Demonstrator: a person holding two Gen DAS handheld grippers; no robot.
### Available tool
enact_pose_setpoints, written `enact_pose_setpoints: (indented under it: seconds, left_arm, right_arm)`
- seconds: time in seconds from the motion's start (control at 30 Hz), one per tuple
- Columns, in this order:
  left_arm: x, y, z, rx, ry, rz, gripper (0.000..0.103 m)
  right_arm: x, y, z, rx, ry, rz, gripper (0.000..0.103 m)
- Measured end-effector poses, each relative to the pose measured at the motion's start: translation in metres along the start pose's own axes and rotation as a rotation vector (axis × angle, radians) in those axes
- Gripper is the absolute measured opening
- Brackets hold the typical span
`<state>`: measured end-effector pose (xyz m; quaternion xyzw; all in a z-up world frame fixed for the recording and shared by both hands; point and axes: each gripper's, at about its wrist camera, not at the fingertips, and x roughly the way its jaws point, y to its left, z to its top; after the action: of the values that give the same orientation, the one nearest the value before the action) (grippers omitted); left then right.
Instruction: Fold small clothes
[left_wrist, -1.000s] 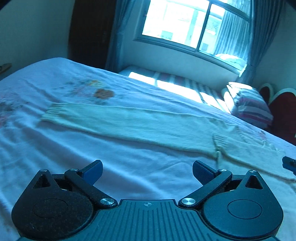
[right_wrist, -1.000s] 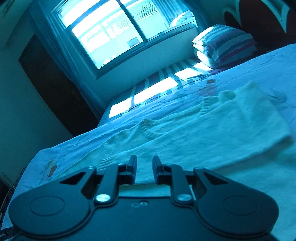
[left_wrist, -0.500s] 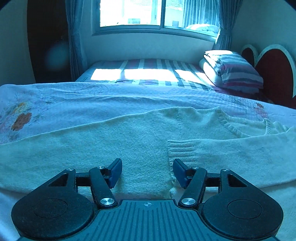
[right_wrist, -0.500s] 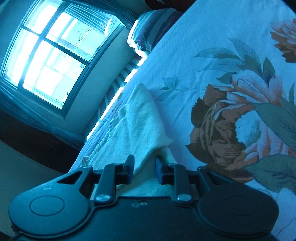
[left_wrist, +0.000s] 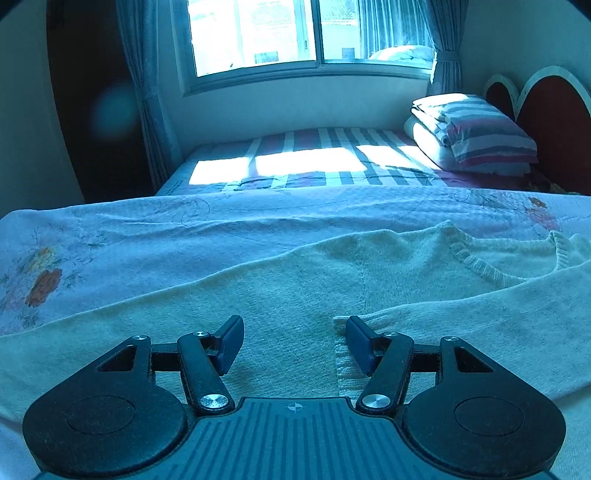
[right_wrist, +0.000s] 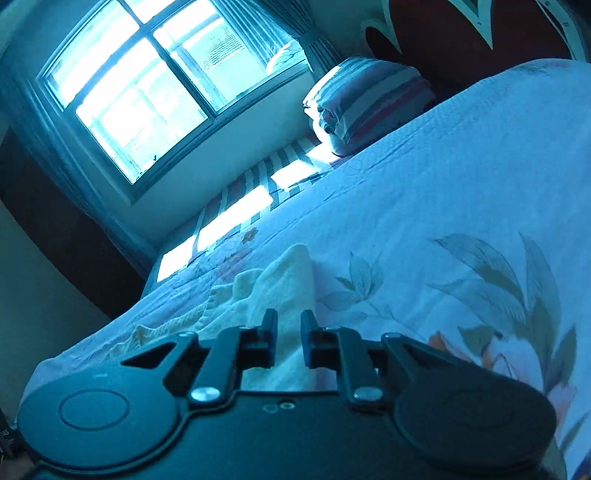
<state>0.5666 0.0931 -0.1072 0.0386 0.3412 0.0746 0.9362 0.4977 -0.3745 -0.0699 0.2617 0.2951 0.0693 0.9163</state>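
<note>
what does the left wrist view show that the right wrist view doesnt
Only the left wrist view shows the left gripper, open above the cream sweater, with a ribbed cuff by its right finger, the ribbed neckline and an orange flower print.

Only the right wrist view shows the right gripper, jaws narrowly apart with sweater cloth between them, and the large leaf print.

Both share the sweater, floral bedspread, window, striped folded bedding and red headboard.
</note>
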Motion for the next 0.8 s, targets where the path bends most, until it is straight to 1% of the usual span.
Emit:
enact_pose_setpoints:
  seconds: [0.03,0.07,0.1,0.13,0.2,0.23,0.27,0.3,0.33,0.37,0.4,0.43,0.47,0.5,0.53,0.57,0.6,0.63,0.7,0.8]
  left_arm:
    - [0.004,-0.002,0.0,0.013,0.0,0.008,0.061]
    - [0.007,-0.003,0.001,0.023,-0.01,0.022,0.067]
    - [0.009,-0.004,0.003,0.032,-0.013,0.04,0.071]
    - [0.011,-0.003,0.005,0.033,-0.013,0.047,0.071]
    - [0.012,-0.001,0.008,0.026,-0.015,0.058,0.071]
    - [0.013,-0.001,0.008,0.03,-0.009,0.054,0.071]
    - [0.014,-0.002,0.007,0.036,-0.006,0.053,0.071]
    - [0.015,-0.002,0.004,0.037,-0.013,0.053,0.071]
    - [0.015,-0.002,0.003,0.029,-0.019,0.053,0.071]
    - [0.016,-0.001,0.002,0.018,-0.021,0.052,0.071]
    - [0.016,0.0,0.002,0.012,-0.02,0.05,0.071]
    - [0.014,0.001,0.003,0.006,-0.015,0.047,0.071]
    - [0.011,0.003,0.005,-0.003,-0.013,0.046,0.071]
    - [0.005,0.007,0.006,-0.015,-0.024,0.041,0.072]
    - [-0.005,0.014,0.004,-0.029,-0.048,0.038,0.076]
    - [-0.016,0.022,-0.001,-0.053,-0.076,0.043,0.091]
    - [-0.031,0.033,-0.008,-0.083,-0.113,0.051,0.102]
    - [-0.045,0.045,-0.016,-0.107,-0.141,0.054,0.103]
    - [-0.068,0.073,-0.033,-0.155,-0.152,0.07,0.103]
    - [-0.098,0.138,-0.066,-0.329,-0.159,0.114,0.103]
  right_arm:
    - [0.017,0.002,0.007,-0.03,0.027,-0.011,0.014]
    - [0.032,0.005,0.013,-0.053,0.049,-0.004,0.014]
    - [0.045,0.009,0.017,-0.085,0.07,-0.02,0.013]
    - [0.056,0.012,0.021,-0.117,0.077,-0.052,0.007]
    - [0.074,0.015,0.033,-0.161,0.089,-0.124,0.0]
    - [0.078,0.016,0.038,-0.156,0.083,-0.146,0.002]
    - [0.078,0.017,0.041,-0.149,0.082,-0.165,0.01]
    - [0.075,0.019,0.043,-0.143,0.063,-0.156,0.014]
    - [0.07,0.02,0.043,-0.146,0.035,-0.124,0.017]
    - [0.067,0.02,0.037,-0.178,0.032,-0.128,0.018]
    - [0.076,0.016,0.032,-0.197,0.091,-0.174,0.017]
    - [0.076,0.011,0.029,-0.201,0.079,-0.157,0.017]
    - [0.072,0.011,0.03,-0.195,0.09,-0.158,0.017]
    - [0.064,0.013,0.032,-0.184,0.08,-0.158,0.021]
    - [0.056,0.015,0.032,-0.182,0.06,-0.152,0.023]
    - [0.04,0.017,0.031,-0.183,0.024,-0.13,0.023]
    - [0.027,0.017,0.029,-0.18,0.004,-0.111,0.025]
    - [0.012,0.015,0.027,-0.178,-0.01,-0.091,0.027]
    - [-0.009,0.013,0.016,-0.181,-0.006,-0.074,0.03]
    - [-0.043,0.002,-0.005,-0.168,-0.019,-0.082,0.032]
